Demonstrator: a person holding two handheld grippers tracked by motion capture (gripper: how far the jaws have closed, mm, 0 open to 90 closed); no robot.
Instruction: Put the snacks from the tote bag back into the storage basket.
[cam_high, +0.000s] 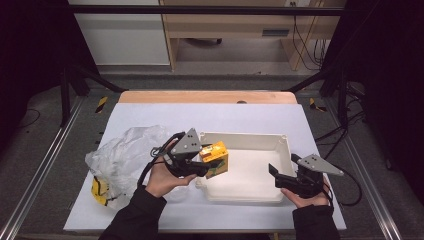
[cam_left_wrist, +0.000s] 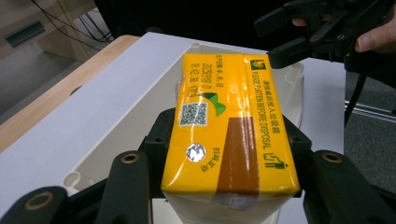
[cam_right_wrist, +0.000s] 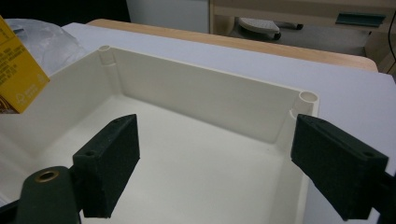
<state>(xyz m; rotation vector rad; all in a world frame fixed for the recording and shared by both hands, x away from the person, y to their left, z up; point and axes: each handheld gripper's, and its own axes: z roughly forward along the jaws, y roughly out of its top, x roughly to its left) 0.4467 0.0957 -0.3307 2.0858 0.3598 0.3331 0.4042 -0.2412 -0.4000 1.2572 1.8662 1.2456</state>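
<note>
The lower end of the yellow rectangular drink carton (cam_left_wrist: 229, 126) is cut off at the bottom of the left gripper view, and the small print on its upper face is hard to read apart from the words "please flatten before disposal". That face is glossy yellow with a brown band, a square code patch, a green and orange logo and a round foil seal for a straw. The left gripper (cam_high: 197, 162) has its two black jaws about half closed, pressed on the carton's two sides, and holds it over the left rim of the shallow cream plastic tray (cam_high: 280, 145) on the white-covered desk (cam_high: 220, 112).

The right gripper (cam_right_wrist: 215, 156) hangs over the tray's right end with its jaws wide apart and nothing between them; in its own view a corner of the carton shows at the left edge.

A crumpled clear plastic bag (cam_high: 125, 150) lies on the desk to the left, with something yellow and black inside that cannot be made out.
</note>
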